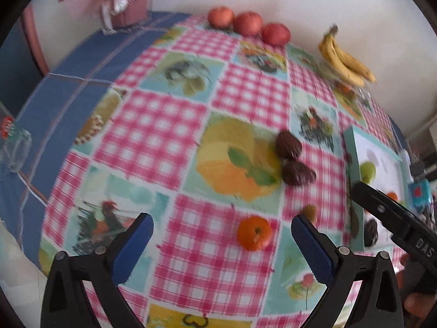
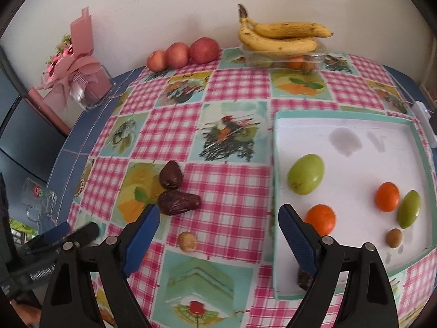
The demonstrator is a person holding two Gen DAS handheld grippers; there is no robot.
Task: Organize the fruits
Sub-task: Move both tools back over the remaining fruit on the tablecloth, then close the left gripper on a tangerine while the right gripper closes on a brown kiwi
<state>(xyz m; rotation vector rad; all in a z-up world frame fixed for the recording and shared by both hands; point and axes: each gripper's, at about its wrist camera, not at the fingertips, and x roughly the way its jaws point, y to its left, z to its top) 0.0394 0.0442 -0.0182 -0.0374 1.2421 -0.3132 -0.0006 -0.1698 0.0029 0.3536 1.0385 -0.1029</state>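
My left gripper [image 1: 222,231] is open and empty above the checked tablecloth; a small orange [image 1: 254,233] lies between its fingers, a little ahead. Two dark dates [image 1: 293,161] lie further on, and a small brown nut [image 1: 310,212] sits by the right finger. My right gripper [image 2: 218,222] is open and empty near the white tray [image 2: 355,134]. The tray holds two green fruits [image 2: 306,174], two oranges [image 2: 321,218], a nut [image 2: 394,237] and a date [image 2: 304,280]. In the right wrist view the dates [image 2: 174,191] and the loose nut [image 2: 187,242] lie on the cloth.
Three red apples [image 2: 183,53] stand at the wall. Bananas [image 2: 281,37] lie on a clear plastic box [image 2: 286,58] of fruit. A pink gift bouquet in a clear holder [image 2: 82,79] stands at the far left. A glass mug [image 2: 41,199] sits on the blue cloth.
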